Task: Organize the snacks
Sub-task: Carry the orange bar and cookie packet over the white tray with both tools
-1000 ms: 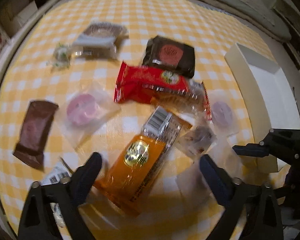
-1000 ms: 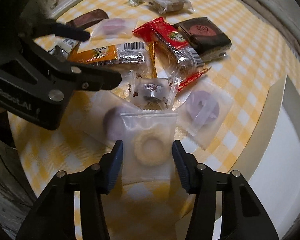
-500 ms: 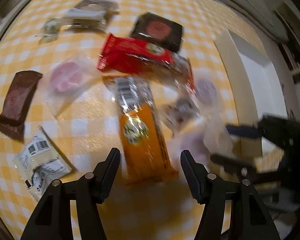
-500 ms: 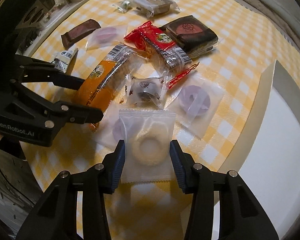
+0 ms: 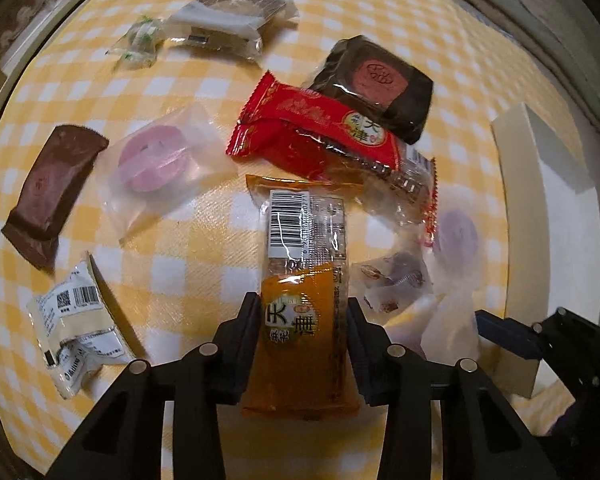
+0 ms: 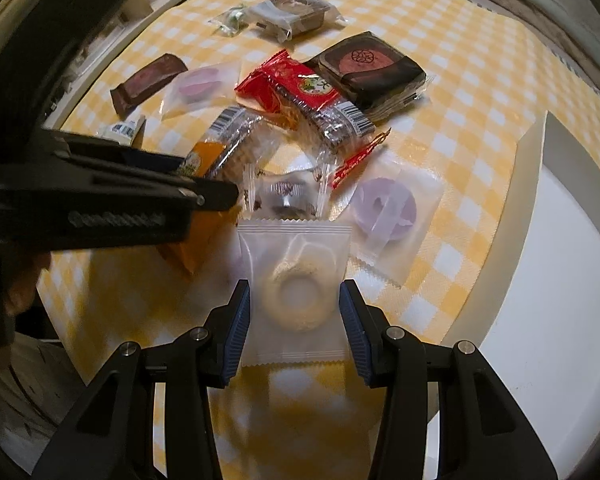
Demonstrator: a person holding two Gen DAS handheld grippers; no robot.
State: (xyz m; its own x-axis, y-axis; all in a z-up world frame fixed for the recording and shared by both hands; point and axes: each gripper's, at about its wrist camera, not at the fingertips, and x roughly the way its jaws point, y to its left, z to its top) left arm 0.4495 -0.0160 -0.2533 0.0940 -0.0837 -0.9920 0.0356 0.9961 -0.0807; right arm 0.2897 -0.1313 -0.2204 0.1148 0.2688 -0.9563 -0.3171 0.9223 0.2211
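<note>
Two grips: left gripper (image 5: 300, 320) jaws closing on orange packet (image 5: 300, 344) between them; right gripper (image 6: 294, 308) jaws clasping ring-biscuit pouch (image 6: 296, 284).

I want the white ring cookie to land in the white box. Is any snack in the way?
Nothing visible is. The ring cookie packet sits between the right tool's fingers, and only bare checkered cloth lies between it and the white box. The purple cookie packet lies beyond that path.

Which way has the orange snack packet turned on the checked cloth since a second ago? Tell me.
Yes. The orange packet lay slanted, barcode end toward the red packet; now it runs straight between the closing left gripper fingers.
</note>
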